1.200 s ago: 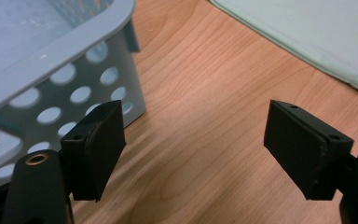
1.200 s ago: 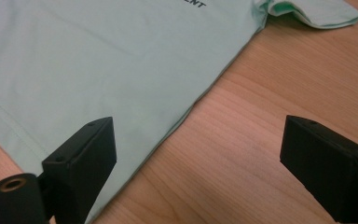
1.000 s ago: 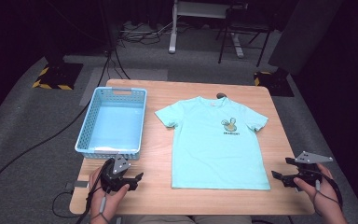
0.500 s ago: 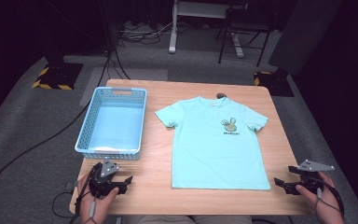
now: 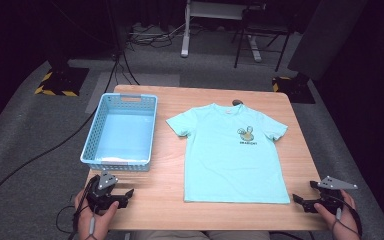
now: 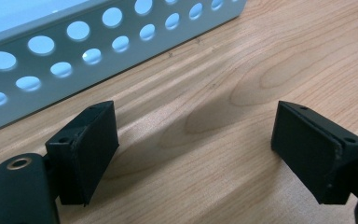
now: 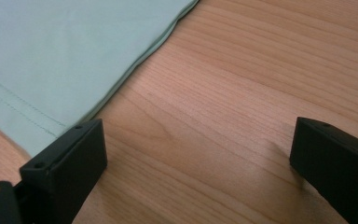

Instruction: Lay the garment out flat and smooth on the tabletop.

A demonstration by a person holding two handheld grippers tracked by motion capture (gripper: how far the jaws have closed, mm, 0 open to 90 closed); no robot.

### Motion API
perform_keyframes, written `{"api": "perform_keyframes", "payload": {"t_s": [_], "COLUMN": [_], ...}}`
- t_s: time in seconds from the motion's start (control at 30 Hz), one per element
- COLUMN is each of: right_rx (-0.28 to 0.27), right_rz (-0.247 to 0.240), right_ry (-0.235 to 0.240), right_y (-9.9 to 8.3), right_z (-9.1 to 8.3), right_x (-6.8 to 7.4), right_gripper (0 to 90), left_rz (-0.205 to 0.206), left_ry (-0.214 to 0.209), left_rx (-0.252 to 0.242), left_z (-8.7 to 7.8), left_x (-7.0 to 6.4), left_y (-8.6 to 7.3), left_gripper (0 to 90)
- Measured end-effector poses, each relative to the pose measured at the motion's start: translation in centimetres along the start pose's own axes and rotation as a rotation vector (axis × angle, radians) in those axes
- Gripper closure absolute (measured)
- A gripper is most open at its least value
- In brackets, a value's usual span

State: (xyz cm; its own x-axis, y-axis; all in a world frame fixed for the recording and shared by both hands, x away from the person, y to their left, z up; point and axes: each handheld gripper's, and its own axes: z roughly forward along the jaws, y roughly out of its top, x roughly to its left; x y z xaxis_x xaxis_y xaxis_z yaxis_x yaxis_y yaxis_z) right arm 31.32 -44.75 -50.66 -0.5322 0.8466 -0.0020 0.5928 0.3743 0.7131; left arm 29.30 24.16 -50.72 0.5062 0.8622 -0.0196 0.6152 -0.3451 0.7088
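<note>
Both grippers sit lower at the near edge of the pale wooden bench [image 5: 165, 180] than a second ago: the left gripper [image 5: 122, 196] has slid back and outward below the light blue perforated plastic basket [image 5: 121, 160], and the right gripper [image 5: 300, 201] has dropped toward the near right corner. Both sets of fingers are spread wide and hold nothing. The mint-green short-sleeved T-shirt with a small chest print [image 5: 230, 155] lies flat and untouched at mid-bench, its hem corner just beside the right gripper, so I judge that handling has not begun.

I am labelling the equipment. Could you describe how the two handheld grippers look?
Both the left gripper and the right gripper are black, with two blocky rectangular jaws. Each carries a grey three-cornered plate on top and trails a thin cable.
</note>
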Motion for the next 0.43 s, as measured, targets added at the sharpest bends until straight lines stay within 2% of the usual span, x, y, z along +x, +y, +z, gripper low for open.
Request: {"api": "perform_keyframes", "payload": {"t_s": [0.43], "right_rx": [0.003], "right_rz": [-0.009], "right_ry": [0.015], "right_y": [0.02], "right_z": [0.06], "right_x": [0.19], "right_gripper": [2.4], "left_rz": [0.001], "left_ry": [-0.001], "left_rx": [0.000], "left_z": [0.02], "left_x": [0.00], "left_y": [0.01], "left_gripper": [14.1]}}
